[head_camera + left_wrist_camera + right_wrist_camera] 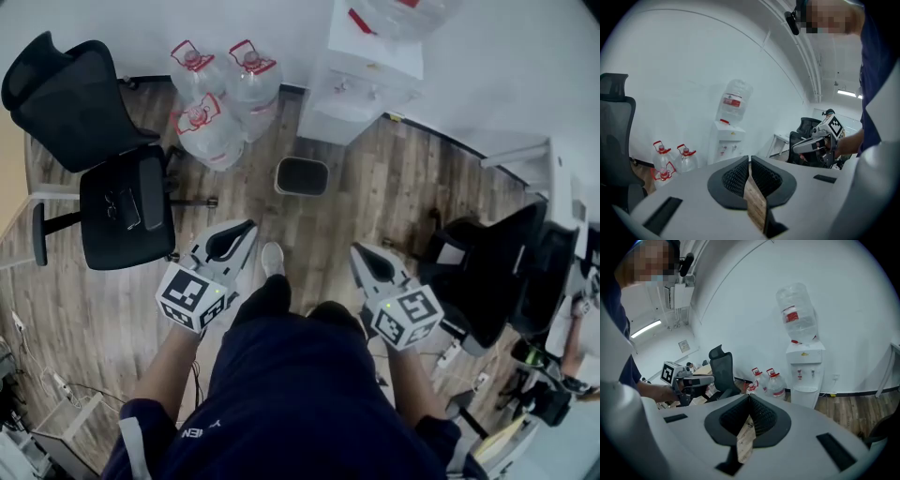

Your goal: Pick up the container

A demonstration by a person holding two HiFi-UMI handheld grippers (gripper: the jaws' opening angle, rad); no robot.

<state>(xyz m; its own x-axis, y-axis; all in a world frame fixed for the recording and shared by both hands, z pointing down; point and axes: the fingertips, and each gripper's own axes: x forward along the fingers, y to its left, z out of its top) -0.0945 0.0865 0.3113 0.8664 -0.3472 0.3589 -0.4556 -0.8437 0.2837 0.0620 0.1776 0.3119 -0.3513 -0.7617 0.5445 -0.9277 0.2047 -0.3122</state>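
Observation:
Three clear water jugs with red caps (208, 127) stand on the wood floor by the wall, also visible in the left gripper view as jugs (686, 158) and in the right gripper view as jugs (776, 383). A small dark bin (302, 175) sits on the floor just right of them. My left gripper (246, 228) and right gripper (359, 251) hang at waist height in front of the person, well short of the jugs and bin. Both are shut with nothing between the jaws, as their own views show: left gripper (749, 161), right gripper (749, 399).
A white water dispenser (361, 80) with a bottle on top stands against the wall. A black office chair (127, 206) is at the left, another dark chair (487, 272) at the right. The person's shoe (272, 258) is on the floor between the grippers. Cables lie at the lower left.

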